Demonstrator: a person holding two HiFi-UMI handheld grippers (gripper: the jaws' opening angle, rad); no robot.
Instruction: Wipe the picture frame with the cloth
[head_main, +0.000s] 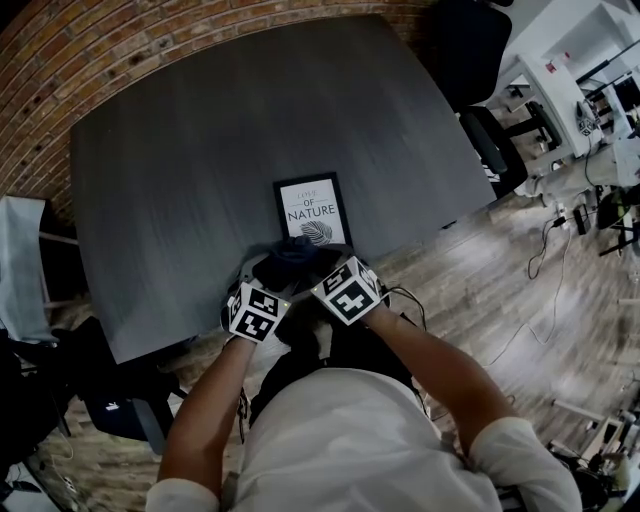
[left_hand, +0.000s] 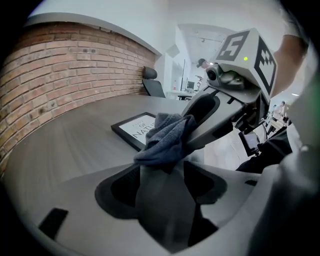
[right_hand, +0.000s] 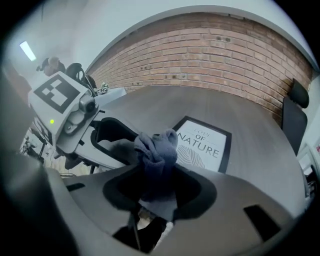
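A black-edged picture frame (head_main: 312, 210) with a white "NATURE" print lies flat on the dark grey table (head_main: 200, 150), close to its front edge. Just in front of it, a bunched dark blue cloth (head_main: 292, 252) hangs between my two grippers. My left gripper (head_main: 262, 268) is shut on the cloth (left_hand: 167, 137), which bulges from its tips. My right gripper (head_main: 325, 262) is also shut on the cloth (right_hand: 157, 150). In the left gripper view the right gripper (left_hand: 200, 120) comes in from the right, with the frame (left_hand: 132, 129) behind. In the right gripper view the frame (right_hand: 205, 145) lies beyond the cloth.
A brick wall (head_main: 60, 60) runs behind the table. A black office chair (head_main: 470, 50) stands at the table's far right corner, with white desks (head_main: 570, 90) beyond. Cables (head_main: 545, 250) lie on the wooden floor. A dark chair (head_main: 110, 390) sits at the near left.
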